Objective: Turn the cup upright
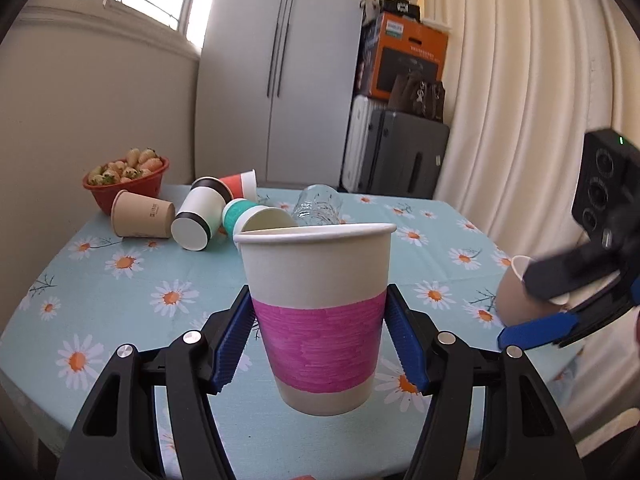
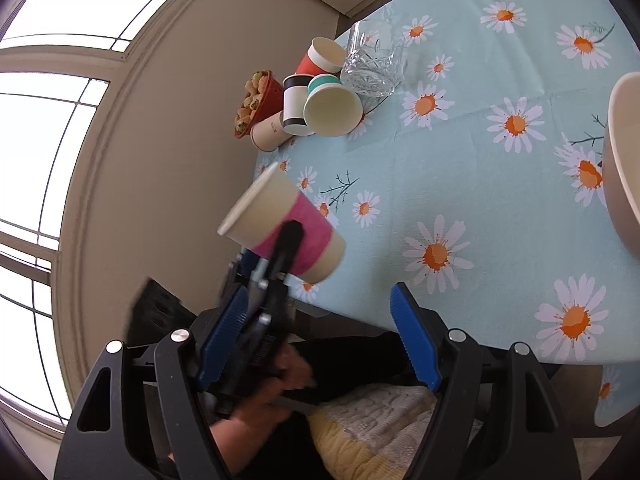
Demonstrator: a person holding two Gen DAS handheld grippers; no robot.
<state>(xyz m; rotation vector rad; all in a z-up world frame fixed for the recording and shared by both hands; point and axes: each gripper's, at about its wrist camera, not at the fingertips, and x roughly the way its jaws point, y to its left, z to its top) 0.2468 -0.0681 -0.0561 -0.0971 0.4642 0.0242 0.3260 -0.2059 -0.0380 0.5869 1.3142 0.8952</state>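
The table [image 1: 420, 240], spread with a pale blue daisy cloth, filled the lower half of both views, and along its far side by the wall sat a red bowl [image 1: 132, 186] of pale fruit with a huddle of toppled paper cups [image 1: 192, 216] and a cut-glass tumbler [image 1: 318, 205] lying on its side. Nearer, the pink-banded cup [image 1: 318, 312] was held in the left gripper [image 1: 320, 340], whose blue pads pressed the pink band from either side, so the jaws stood closed to the cup's width. In the left wrist view its mouth pointed up and its base down, the long axis close to vertical with perhaps a slight lean, and the base seemed to hang clear of the cloth above the table's near edge. The right gripper [image 2: 316, 340] had its jaws wide with nothing between them; it hovered off the table's near edge, looking across at the other hand, and a tan cup [image 1: 516, 292] stood close beside it. The left hand was therefore the one engaged, and the cup lay directly between its fingers. By my reading the flip itself looked done, and what was left was a straight lowering until the base met the cloth, keeping the axis vertical, before the pads let go.
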